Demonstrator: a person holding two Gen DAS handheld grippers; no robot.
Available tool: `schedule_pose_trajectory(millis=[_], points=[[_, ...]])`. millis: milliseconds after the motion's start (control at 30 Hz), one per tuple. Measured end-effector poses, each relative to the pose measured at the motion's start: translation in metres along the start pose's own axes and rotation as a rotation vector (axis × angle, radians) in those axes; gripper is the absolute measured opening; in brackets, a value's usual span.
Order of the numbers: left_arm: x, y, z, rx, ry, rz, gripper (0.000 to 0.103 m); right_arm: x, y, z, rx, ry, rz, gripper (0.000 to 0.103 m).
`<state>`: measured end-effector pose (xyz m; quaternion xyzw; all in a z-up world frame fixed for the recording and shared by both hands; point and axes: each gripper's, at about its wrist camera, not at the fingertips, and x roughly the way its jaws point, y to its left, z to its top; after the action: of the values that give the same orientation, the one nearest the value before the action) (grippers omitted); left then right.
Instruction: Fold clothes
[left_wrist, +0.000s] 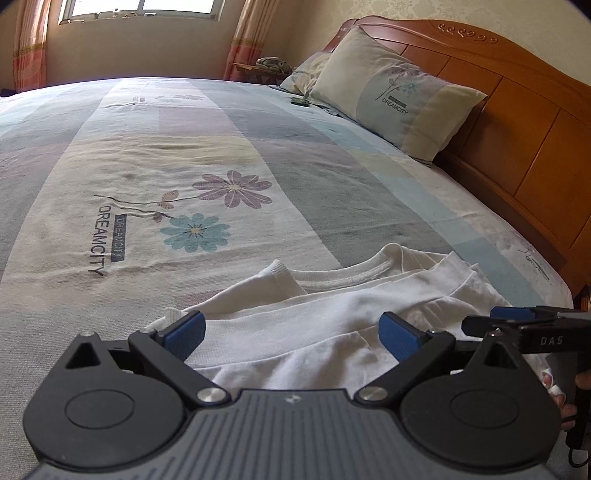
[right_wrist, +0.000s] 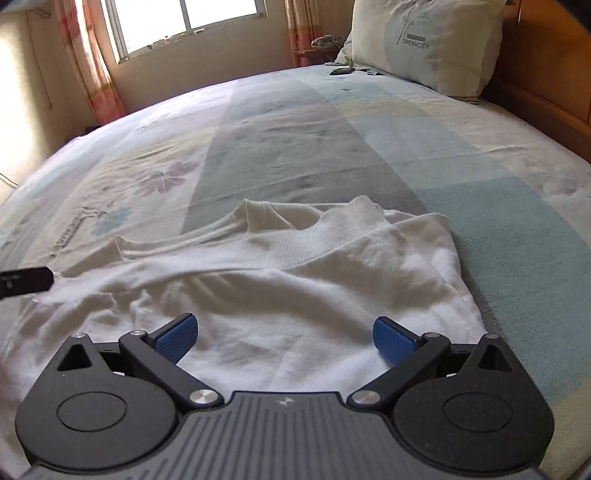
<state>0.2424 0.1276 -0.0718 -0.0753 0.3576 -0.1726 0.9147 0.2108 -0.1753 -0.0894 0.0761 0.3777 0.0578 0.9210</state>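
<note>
A white long-sleeved top (left_wrist: 317, 314) lies rumpled on the bed, its ribbed collar (left_wrist: 347, 275) toward the far side. My left gripper (left_wrist: 291, 334) hovers open just above its near part, blue pads wide apart, nothing between them. In the right wrist view the same top (right_wrist: 258, 280) spreads across the lower middle, folds and a ribbed band (right_wrist: 295, 243) showing. My right gripper (right_wrist: 284, 338) is open over the cloth, holding nothing. The right gripper (left_wrist: 524, 321) also shows at the left view's right edge, and the left gripper's tip (right_wrist: 26, 282) at the right view's left edge.
The bed has a striped flowered sheet (left_wrist: 184, 184) with wide free room beyond the top. Pillows (left_wrist: 399, 92) lean on the wooden headboard (left_wrist: 517, 122). A small dark object (left_wrist: 300, 101) lies by the pillows. A window and curtains stand at the far wall. A hand (left_wrist: 565, 391) grips the right tool.
</note>
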Motion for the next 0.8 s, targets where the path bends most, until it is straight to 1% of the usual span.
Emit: schedule_pose_trajectory(millis=[33, 133, 233, 267, 300, 367, 400, 467, 533, 567, 600, 700, 800], points=[[-0.001, 0.005, 0.001, -0.02, -0.002, 0.005, 0.1, -0.002, 0.001, 0.005, 0.002, -0.009, 0.023, 0.103], [-0.007, 0.023, 0.003, -0.09, -0.016, -0.011, 0.1, 0.006, 0.011, 0.028, -0.044, -0.046, 0.091, 0.103], [-0.012, 0.036, 0.005, -0.138, -0.035, -0.021, 0.1, 0.015, 0.021, 0.05, -0.09, -0.082, 0.157, 0.103], [-0.013, 0.04, 0.005, -0.152, -0.038, -0.021, 0.1, 0.022, 0.024, 0.057, -0.098, -0.088, 0.166, 0.103], [-0.014, 0.043, 0.005, -0.162, -0.04, -0.02, 0.1, 0.03, 0.025, 0.062, -0.1, -0.08, 0.175, 0.103], [-0.014, 0.049, 0.006, -0.18, -0.042, -0.019, 0.1, 0.051, 0.028, 0.069, -0.112, -0.036, 0.205, 0.103], [-0.013, 0.05, 0.006, -0.187, -0.043, -0.023, 0.1, 0.062, 0.028, 0.069, -0.115, -0.015, 0.207, 0.103], [-0.011, 0.053, 0.007, -0.197, -0.041, -0.032, 0.1, 0.087, 0.028, 0.066, -0.136, 0.04, 0.182, 0.103], [-0.01, 0.054, 0.007, -0.2, -0.035, -0.041, 0.1, 0.103, 0.026, 0.062, -0.162, 0.033, 0.138, 0.103], [-0.009, 0.054, 0.007, -0.2, -0.033, -0.045, 0.1, 0.102, 0.027, 0.062, -0.167, 0.012, 0.13, 0.103], [-0.009, 0.054, 0.008, -0.2, -0.032, -0.048, 0.1, 0.103, 0.029, 0.065, -0.15, 0.03, 0.119, 0.103], [-0.012, 0.057, 0.009, -0.223, -0.035, -0.082, 0.1, 0.087, 0.045, 0.068, -0.174, 0.027, 0.088, 0.103], [-0.019, 0.064, 0.009, -0.272, -0.049, -0.135, 0.1, 0.069, 0.079, 0.063, -0.339, -0.004, 0.086, 0.103]])
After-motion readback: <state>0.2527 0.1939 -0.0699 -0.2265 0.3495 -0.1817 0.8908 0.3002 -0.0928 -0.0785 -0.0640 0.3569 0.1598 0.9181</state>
